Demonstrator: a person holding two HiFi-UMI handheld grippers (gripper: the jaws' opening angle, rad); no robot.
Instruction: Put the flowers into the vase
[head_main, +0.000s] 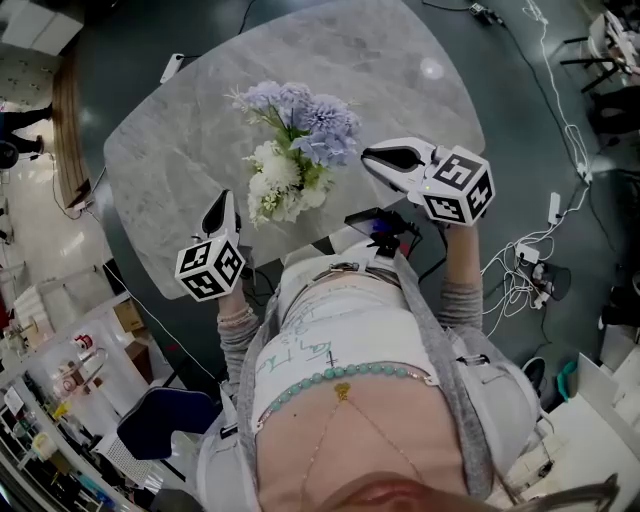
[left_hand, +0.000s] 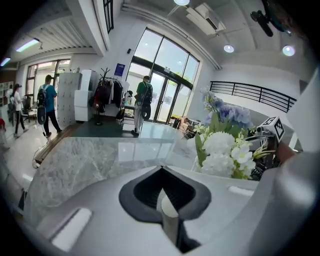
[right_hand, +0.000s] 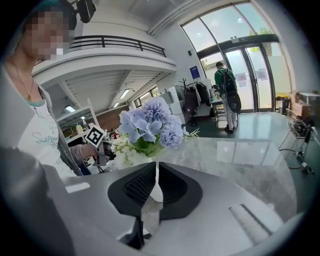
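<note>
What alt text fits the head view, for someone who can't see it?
Seen from steeply above, a bunch of pale blue and white flowers stands on a grey marble table, close to the person's side. The left gripper and right gripper flank it, each with jaws together and holding nothing.

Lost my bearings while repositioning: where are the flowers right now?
In the head view the flowers are on the grey table near its front edge, between the left gripper and the right gripper.
</note>
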